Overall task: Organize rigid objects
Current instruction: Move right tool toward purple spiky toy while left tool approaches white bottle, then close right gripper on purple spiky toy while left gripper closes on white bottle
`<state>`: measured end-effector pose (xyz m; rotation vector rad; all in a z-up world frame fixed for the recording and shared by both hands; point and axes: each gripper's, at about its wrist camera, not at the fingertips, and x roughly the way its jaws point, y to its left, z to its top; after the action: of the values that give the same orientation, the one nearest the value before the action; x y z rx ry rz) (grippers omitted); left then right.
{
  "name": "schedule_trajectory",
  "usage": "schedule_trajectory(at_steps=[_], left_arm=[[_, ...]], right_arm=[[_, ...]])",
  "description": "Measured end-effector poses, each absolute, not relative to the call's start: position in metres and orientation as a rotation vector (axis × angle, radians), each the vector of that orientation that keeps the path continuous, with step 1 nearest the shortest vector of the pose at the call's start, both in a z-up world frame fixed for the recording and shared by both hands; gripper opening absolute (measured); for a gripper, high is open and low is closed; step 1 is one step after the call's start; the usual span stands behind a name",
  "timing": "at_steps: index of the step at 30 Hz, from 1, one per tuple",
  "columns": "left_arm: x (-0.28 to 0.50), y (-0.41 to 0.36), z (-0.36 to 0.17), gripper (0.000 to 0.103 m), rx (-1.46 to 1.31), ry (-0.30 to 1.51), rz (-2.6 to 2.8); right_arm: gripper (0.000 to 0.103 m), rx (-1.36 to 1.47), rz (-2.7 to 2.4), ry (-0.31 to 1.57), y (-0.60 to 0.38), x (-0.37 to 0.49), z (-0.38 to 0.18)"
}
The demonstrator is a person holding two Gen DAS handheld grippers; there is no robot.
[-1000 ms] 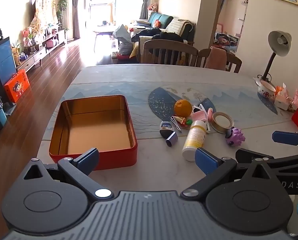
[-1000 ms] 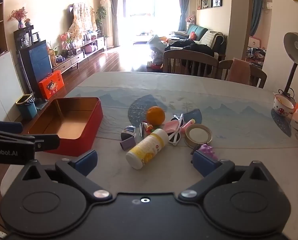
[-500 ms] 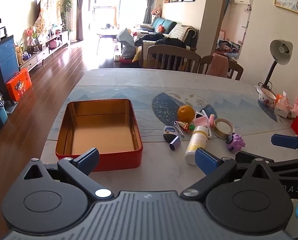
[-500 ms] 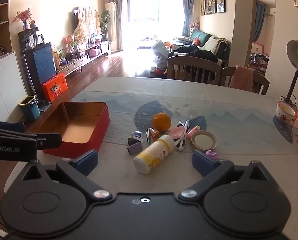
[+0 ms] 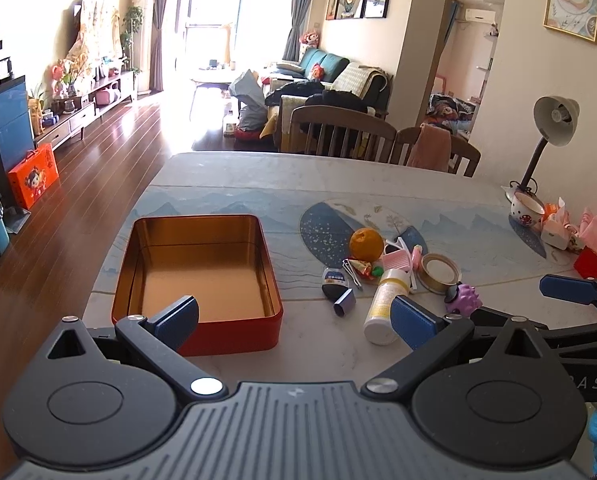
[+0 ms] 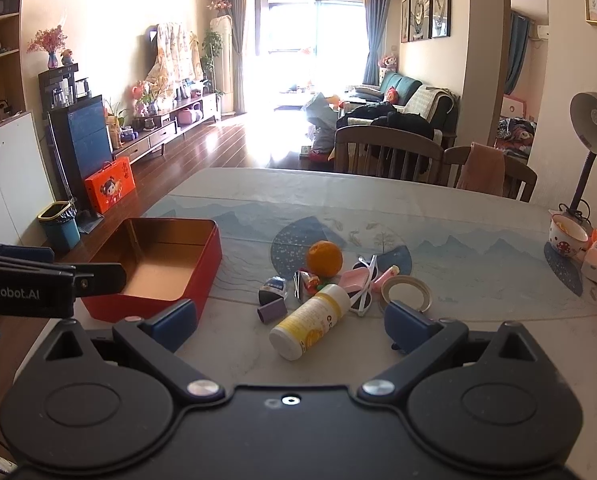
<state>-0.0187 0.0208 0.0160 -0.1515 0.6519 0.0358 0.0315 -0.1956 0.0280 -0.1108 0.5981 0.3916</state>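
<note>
A big bright window [image 6: 294, 24] sits at 12 o'clock, far down the room, and sun shines on the dark wood floor [image 6: 218, 144]. Grey-blue curtains [image 6: 376, 32] hang beside it. A teal sofa [image 6: 402, 88] is at 1 o'clock, with pictures [image 6: 426, 4] on the wall above. Two wooden chairs [image 6: 386, 152] stand at the far side of the table [image 6: 378, 196]. A long low cabinet [image 6: 158, 132] runs along the left wall at 10 o'clock. A grey desk lamp [image 6: 592, 120] stands at 3 o'clock.
</note>
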Motion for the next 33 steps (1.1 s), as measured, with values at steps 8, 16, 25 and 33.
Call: schedule_trajectory(at_steps=[8,16,25,33], left_arm=[[-0.017,0.022,0.017,0.103,-0.155,0.647,0.021],[-0.011,0.021,0.015,0.103,-0.176,0.652,0.0],[0.016,-0.004,0.006,0.103,-0.168,0.696,-0.048],[0.057,-0.032,-0.008,0.103,-0.156,0.776,-0.058]], right_arm=[[0.101,-0.111,0.39,0.587,-0.194,0.03,0.032],[0.101,-0.106,0.383,0.591,-0.199,0.034,0.032],[0.1,-0.093,0.362,0.642,-0.225,0.056,0.015],[0.099,-0.083,0.352,0.681,-0.251,0.085,0.002]])
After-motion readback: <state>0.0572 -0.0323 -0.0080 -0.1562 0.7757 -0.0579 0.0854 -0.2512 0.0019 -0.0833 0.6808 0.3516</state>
